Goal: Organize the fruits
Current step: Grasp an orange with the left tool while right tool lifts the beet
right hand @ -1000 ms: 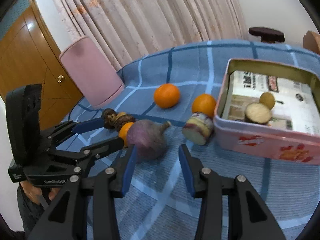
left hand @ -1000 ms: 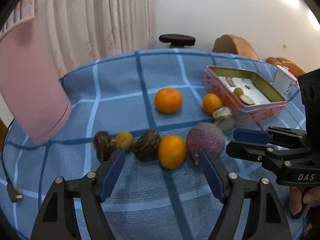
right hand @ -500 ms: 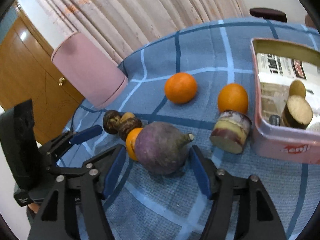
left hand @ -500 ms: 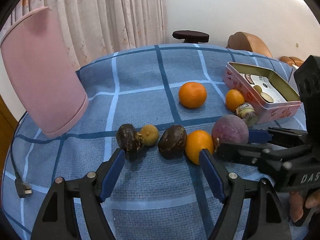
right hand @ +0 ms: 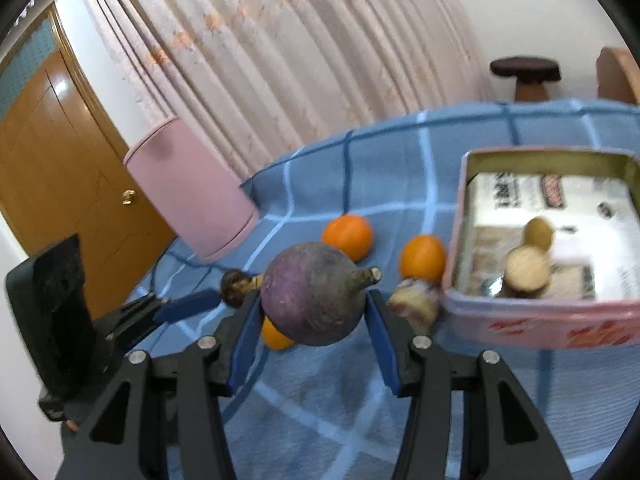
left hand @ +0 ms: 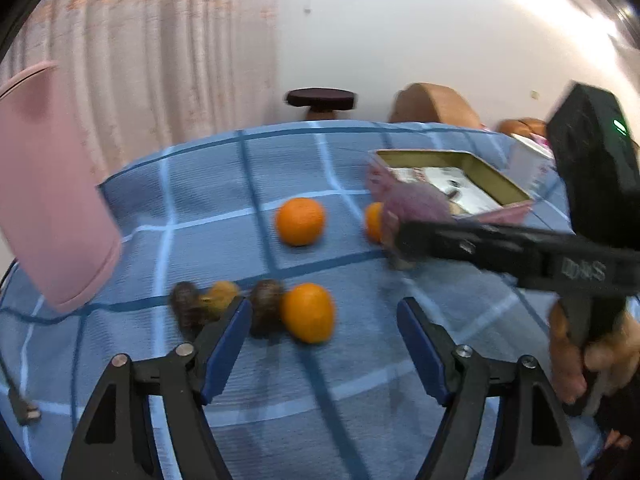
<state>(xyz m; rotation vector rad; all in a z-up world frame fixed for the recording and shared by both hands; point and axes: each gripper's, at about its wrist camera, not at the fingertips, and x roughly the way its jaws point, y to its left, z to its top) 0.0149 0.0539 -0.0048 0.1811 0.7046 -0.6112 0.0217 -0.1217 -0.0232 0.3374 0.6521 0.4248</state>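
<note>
The right tool [right hand: 313,322] is closing, its pads clenched on the purple round fruit [right hand: 316,294], lifted above the surface [right hand: 320,420] beside the pink tin [right hand: 540,326]. The left tool [left hand: 324,340] is closing too, gripping nothing, over open cloth near an orange [left hand: 307,313].

A round purple fruit [right hand: 314,294] with a short stubby stem pointing right sits at the centre of the right wrist view, raised off the cloth. Behind it, at mid-frame, lie two oranges [right hand: 347,236] [right hand: 423,258], apart from each other. A third orange [left hand: 307,313] rests low in the left wrist view's centre, touching a dark wrinkled fruit [left hand: 266,306] on its left. Further left, a small yellowish fruit [left hand: 222,294] touches another dark fruit [left hand: 186,306]. A pale cut chunk [right hand: 414,304] with purple skin lies right of centre in the right wrist view.
</note>
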